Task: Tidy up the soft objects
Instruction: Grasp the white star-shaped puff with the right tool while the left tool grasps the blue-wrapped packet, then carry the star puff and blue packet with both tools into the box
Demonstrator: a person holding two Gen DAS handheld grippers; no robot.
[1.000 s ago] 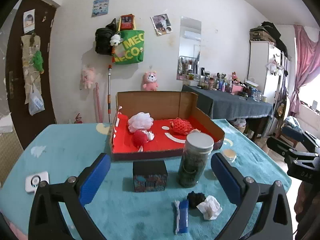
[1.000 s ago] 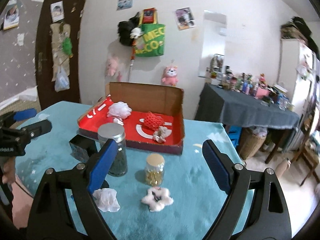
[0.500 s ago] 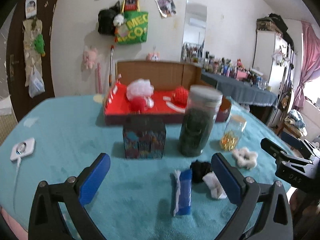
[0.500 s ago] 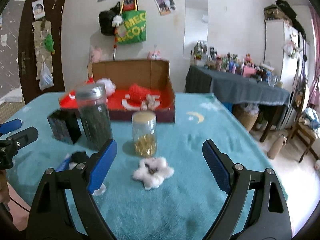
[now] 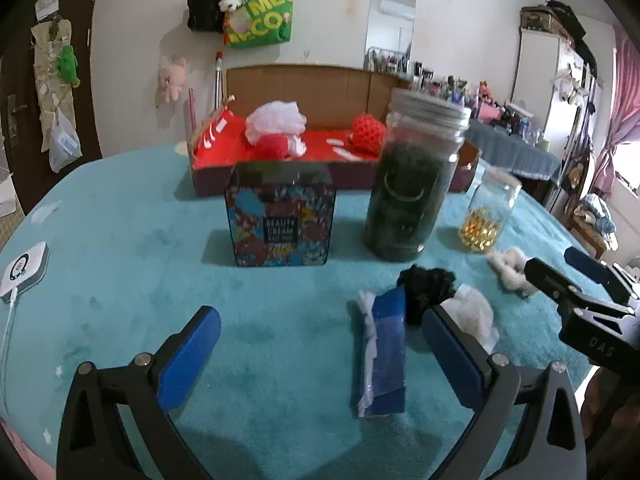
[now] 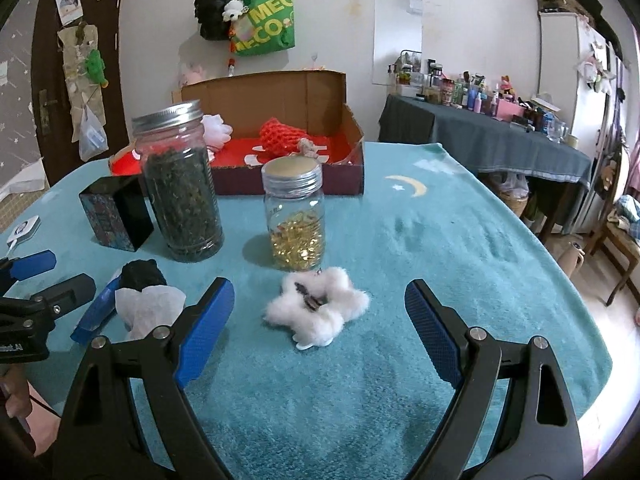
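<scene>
Both tongs hang wide apart and empty over the desk. The white fluff lies dead ahead between the right tongs, nearer that hand. The blue pack, long axis pointing away, lies before the left tongs, toward their right finger.

Dark jar blurred; right claw's tips cut off
</scene>
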